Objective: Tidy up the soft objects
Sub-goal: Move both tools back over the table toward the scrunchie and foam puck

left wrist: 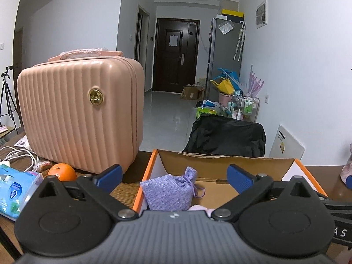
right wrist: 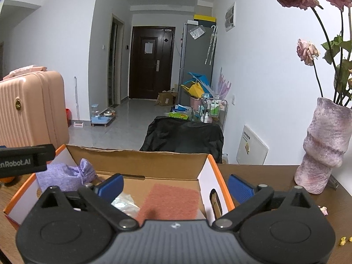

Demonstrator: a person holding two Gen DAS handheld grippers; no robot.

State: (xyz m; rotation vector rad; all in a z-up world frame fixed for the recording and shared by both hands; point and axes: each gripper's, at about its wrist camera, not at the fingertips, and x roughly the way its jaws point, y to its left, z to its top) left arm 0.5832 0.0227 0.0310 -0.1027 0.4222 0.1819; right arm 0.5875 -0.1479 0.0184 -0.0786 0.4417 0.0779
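Note:
An open cardboard box with orange edges (left wrist: 147, 173) (right wrist: 217, 176) stands on the wooden table. A lilac cloth sachet (left wrist: 170, 190) (right wrist: 66, 177) leans in the box's left corner. A pink scouring cloth (right wrist: 171, 200) lies flat on the box floor beside a crinkled clear wrapper (right wrist: 125, 204). A bit of pale pink fabric (left wrist: 201, 209) shows just above the gripper body in the left wrist view. My left gripper (left wrist: 173, 177) hangs open over the box, with the sachet between its blue pads untouched. My right gripper (right wrist: 175, 187) is open above the cloth, holding nothing.
A pink ribbed case (left wrist: 81, 114) stands left of the box, with an orange (left wrist: 62, 172), a blue wipes pack (left wrist: 15, 193) and white cables (left wrist: 19, 156) nearby. A purple vase of dried roses (right wrist: 323, 147) stands at the right. A black-draped chair (right wrist: 183, 135) sits behind the table.

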